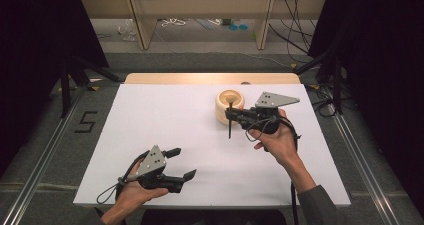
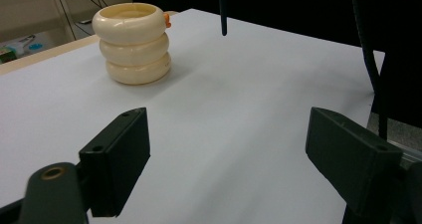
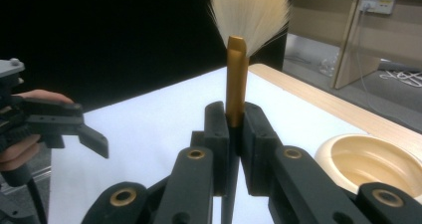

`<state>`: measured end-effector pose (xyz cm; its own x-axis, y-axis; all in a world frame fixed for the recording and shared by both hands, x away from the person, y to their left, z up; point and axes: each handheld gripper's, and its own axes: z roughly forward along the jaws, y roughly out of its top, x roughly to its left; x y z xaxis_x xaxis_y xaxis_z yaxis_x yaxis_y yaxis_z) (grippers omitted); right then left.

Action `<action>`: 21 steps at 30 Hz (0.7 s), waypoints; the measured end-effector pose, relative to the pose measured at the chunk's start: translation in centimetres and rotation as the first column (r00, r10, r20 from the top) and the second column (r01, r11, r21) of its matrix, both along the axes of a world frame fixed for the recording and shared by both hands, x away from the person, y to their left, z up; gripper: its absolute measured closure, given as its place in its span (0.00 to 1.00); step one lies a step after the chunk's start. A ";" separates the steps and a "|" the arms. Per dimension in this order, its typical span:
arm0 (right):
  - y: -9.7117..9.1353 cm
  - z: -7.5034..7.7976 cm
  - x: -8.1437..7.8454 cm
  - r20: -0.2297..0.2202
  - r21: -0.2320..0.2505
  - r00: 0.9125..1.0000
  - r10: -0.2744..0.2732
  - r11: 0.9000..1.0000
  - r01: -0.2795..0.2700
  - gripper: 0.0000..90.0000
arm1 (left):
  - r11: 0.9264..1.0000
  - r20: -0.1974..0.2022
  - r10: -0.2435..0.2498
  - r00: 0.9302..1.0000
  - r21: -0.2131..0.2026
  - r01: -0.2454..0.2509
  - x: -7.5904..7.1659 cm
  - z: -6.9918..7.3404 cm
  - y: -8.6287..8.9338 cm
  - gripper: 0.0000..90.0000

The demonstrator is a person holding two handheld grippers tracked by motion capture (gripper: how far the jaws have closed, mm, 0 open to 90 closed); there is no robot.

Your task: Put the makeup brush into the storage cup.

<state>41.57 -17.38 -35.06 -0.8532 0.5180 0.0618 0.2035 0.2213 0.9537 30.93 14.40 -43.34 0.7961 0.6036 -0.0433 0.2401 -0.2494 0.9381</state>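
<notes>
The right gripper (image 1: 231,111) is clamped tight on a makeup brush (image 3: 237,84), its jaws pinching the gold ferrule. In the right gripper view the pale bristle fan stands above the jaws. In the high view the dark handle (image 1: 229,130) hangs down toward the white table top (image 1: 165,125), and in the left gripper view its tip (image 2: 223,15) hangs clear of the surface. The brush is held just beside a cream ribbed holder (image 1: 228,106), on the holder's near side; whether they touch cannot be told. The holder stands on the far right part of the white top, near the back edge, where a strip of bare wood (image 1: 210,78) shows.

The left gripper (image 1: 182,163) rests in the person's left hand at the near left, close to the front edge, jaws spread wide with nothing between them. Between the two grippers lies a broad stretch of bare white surface. Dark floor and metal rails (image 1: 45,150) border the table on both sides.
</notes>
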 end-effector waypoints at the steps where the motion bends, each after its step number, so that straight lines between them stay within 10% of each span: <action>1: 0.0 0.1 0.1 -0.007 -0.003 1.000 0.001 1.000 -0.001 0.92 | 1.000 0.004 0.000 1.000 0.000 0.000 0.0 0.0 0.1 0.19; 21: -0.6 0.4 3.2 -0.028 -0.012 0.998 -0.065 0.998 0.065 0.92 | 1.000 0.023 0.004 1.000 -0.003 -0.004 -0.1 0.0 0.2 0.19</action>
<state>44.81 -17.93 -34.62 -0.8158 0.5730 0.0790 0.2444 0.2177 0.9449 30.87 14.57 -43.35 0.7946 0.6066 -0.0268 0.2192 -0.2454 0.9443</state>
